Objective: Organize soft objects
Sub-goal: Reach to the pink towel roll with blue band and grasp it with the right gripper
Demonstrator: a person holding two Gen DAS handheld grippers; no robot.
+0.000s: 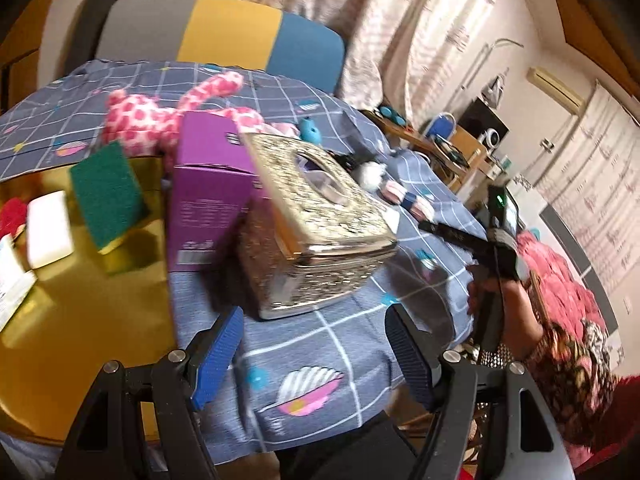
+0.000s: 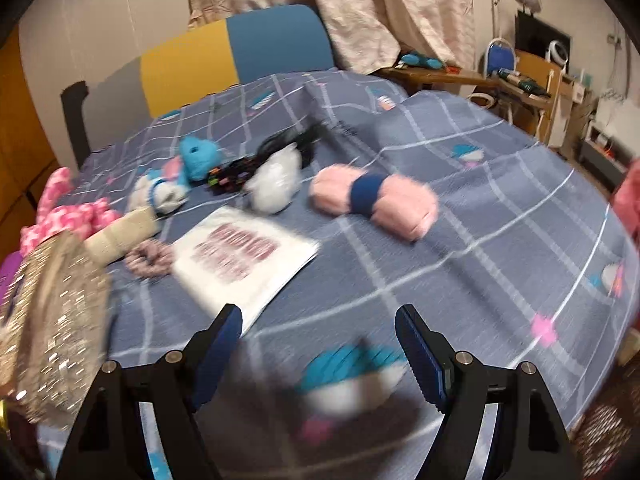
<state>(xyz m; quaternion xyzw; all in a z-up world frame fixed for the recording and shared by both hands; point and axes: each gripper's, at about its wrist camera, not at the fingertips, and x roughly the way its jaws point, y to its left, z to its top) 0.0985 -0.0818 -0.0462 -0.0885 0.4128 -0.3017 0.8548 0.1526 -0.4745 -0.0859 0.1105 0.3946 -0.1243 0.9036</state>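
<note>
Soft things lie on a bed with a blue checked cover (image 2: pixel 460 240): a pink spotted plush (image 1: pixel 160 120), also at the left edge of the right wrist view (image 2: pixel 64 212), a blue and white plush (image 2: pixel 180 172), a white fluffy thing (image 2: pixel 276 184), a pink roll with a blue band (image 2: pixel 372 196) and a pink scrunchie (image 2: pixel 148 258). My left gripper (image 1: pixel 316 356) is open and empty, just in front of a glittery tissue box (image 1: pixel 316 224). My right gripper (image 2: pixel 320 348) is open and empty above the cover, near a white printed packet (image 2: pixel 244 260).
A purple box (image 1: pixel 204 184) stands behind the tissue box. A green sponge (image 1: pixel 106 196) and a white block (image 1: pixel 48 228) lie on a yellow surface (image 1: pixel 80 320) at the left. A black cord (image 2: pixel 288 140) lies among the toys. A headboard (image 2: pixel 240 56) and cluttered side table (image 2: pixel 440 76) stand behind.
</note>
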